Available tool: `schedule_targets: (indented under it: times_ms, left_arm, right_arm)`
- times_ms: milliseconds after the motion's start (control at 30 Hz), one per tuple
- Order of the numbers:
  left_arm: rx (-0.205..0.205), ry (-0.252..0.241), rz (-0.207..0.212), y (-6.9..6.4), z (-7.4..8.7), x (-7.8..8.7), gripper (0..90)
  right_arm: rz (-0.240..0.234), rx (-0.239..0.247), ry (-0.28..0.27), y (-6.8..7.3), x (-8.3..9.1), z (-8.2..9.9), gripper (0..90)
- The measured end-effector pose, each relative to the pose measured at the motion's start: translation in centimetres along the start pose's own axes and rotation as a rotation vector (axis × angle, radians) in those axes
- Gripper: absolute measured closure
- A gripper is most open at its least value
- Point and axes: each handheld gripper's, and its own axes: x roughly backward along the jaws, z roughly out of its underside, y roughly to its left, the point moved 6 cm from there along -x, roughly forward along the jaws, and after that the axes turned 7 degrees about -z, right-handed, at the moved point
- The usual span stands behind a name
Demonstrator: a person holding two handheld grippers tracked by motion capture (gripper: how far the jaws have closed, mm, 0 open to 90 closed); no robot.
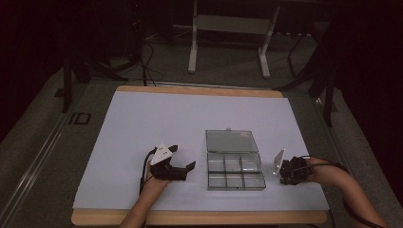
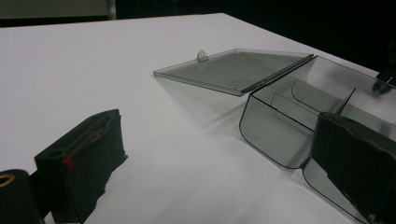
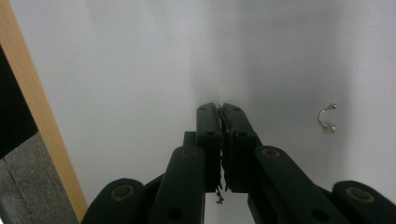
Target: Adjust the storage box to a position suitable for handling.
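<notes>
Progress, judged from layout: the box [image 1: 235, 170] already stood with its lid [image 1: 231, 141] swung fully back and flat on the table [image 1: 142, 118]; in the high view all six compartments looked empty. So opening was done, filling not yet started.

Left tongs [image 1: 183, 159]: jaws wide apart, nothing between them, resting low on the table. The box sat just to their right, near but apart from them; in the left tongs view [image 2: 224, 158] its rounded near corner lay close ahead of one black pad.

Box: smoky grey see-through plastic, thin walls, rounded corners, straight dividers forming two rows of three. Lid of the same plastic, flat, hinged along the far edge, with a small round tab [image 2: 202, 55] at its free edge.

Right tongs [image 1: 288, 172]: jaws pressed together in their own view [image 3: 220, 108], with a fine dark thread-like bit pinched at the seam; what it was could not be told. The box lay just to their left.

A small curved metal ring with ball ends [image 3: 327, 118] lay loose on the table right of the right tongs' tips, near, not touching. Likely the next item to be boxed.

Table: smooth matte white sheet on a pale wooden board [image 3: 37, 107].
</notes>
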Motion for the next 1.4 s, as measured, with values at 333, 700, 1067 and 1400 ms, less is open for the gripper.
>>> schedule_targets:
  times_ms: [333, 700, 1067, 1400]
  left_arm:
    - [-0.002, -0.004, 0.000, 0.0, 0.0, 0.0, 3.4]
    - [0.000, -0.003, 0.002, 0.0, 0.0, 0.0, 3.4]
    - [-0.003, -0.009, 0.002, 0.0, 0.0, 0.1, 3.4]
    - [-0.001, -0.012, 0.002, -0.1, 0.0, 0.1, 3.4]
  right_arm:
    - [-0.005, 0.021, -0.005, 0.1, 1.1, -0.5, 86.5]
    - [0.008, 0.035, -0.025, 0.0, 3.1, -1.2, 86.5]
    - [0.027, 0.063, -0.032, -0.3, 4.6, -2.8, 86.5]
    - [0.045, 0.089, -0.035, -0.5, 5.6, -4.7, 86.5]
